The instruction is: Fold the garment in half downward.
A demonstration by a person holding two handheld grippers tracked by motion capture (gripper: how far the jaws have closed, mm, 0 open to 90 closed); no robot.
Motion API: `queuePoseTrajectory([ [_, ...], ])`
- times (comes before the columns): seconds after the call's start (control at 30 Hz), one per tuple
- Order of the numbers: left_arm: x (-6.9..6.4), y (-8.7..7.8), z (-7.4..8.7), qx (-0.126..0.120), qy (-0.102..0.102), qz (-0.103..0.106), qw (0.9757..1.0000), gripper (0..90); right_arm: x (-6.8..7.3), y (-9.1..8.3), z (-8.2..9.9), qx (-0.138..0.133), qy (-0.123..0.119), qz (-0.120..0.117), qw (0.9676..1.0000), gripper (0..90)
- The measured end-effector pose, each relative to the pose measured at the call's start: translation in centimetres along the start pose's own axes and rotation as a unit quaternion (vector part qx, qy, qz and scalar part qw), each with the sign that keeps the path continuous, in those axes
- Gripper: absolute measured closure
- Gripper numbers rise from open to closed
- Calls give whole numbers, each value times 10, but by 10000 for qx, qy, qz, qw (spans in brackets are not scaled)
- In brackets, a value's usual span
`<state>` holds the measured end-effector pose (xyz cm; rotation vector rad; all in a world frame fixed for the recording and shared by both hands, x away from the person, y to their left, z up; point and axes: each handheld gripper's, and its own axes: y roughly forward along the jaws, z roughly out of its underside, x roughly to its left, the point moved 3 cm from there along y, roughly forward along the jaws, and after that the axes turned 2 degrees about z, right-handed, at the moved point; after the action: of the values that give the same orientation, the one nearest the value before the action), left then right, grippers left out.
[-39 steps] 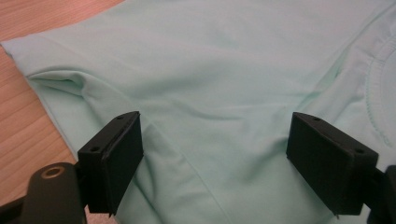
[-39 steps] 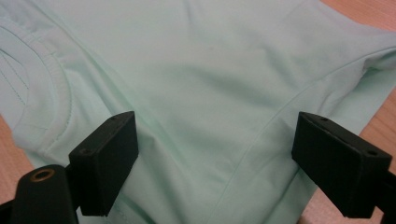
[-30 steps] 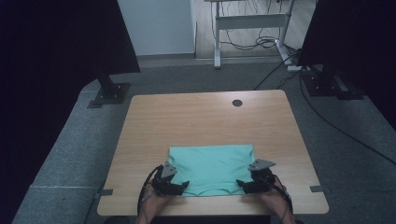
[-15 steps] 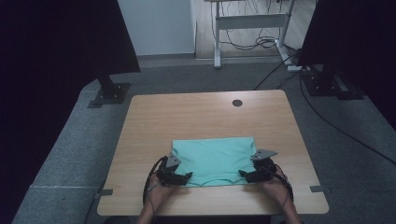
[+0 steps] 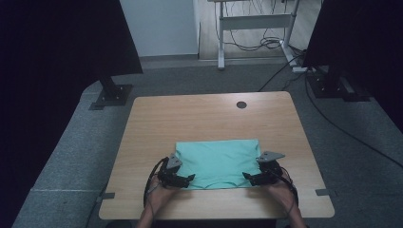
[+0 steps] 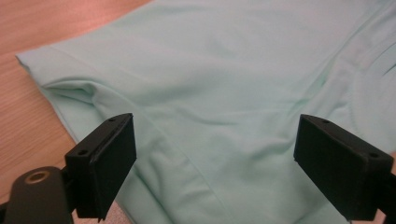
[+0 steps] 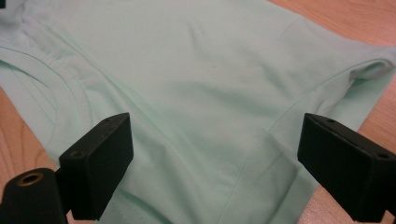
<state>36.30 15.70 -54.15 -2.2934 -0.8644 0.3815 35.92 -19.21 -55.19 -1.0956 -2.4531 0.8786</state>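
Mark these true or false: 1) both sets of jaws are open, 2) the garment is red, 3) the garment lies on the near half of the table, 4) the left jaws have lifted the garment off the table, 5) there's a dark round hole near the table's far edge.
1) True. The left gripper and right gripper both have jaws spread wide over the fabric, not pressing it; the left jaws have just been opening.
2) False. The garment is mint green.
3) True. It lies flat toward the person's side of the table.
4) False. The garment rests on the wood, ungripped.
5) True. A dark round hole sits near the far edge.
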Motion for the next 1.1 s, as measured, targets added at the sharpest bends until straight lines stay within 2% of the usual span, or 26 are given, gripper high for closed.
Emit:
queuePoseTrajectory([
  [0.13, 0, -13, 0, -97, 6, 12, 10000, 105, 2, -8, -2, -13, -6, 64, 10000, 84],
  [0.27, 3, -28, 4, -174, -50, -66, 9998, 95, 3, -17, -1, -12, 14, 136, 9999, 77],
  [0.47, 11, -52, 17, -181, -122, -230, 9995, 94, 3, -30, 7, 27, 51, 295, 9995, 75],
  [0.57, 14, -61, 25, -193, -221, -279, 9992, 93, 2, -36, 13, 26, 101, 347, 9993, 75],
  [0.87, 22, -80, 54, -81, -411, -524, 9977, 83, -4, -50, 37, 129, 311, 521, 9981, 83],
  [1.1, 26, -83, 76, 74, -600, -591, 9964, 82, -10, -59, 55, 218, 557, 713, 9957, 84],
])
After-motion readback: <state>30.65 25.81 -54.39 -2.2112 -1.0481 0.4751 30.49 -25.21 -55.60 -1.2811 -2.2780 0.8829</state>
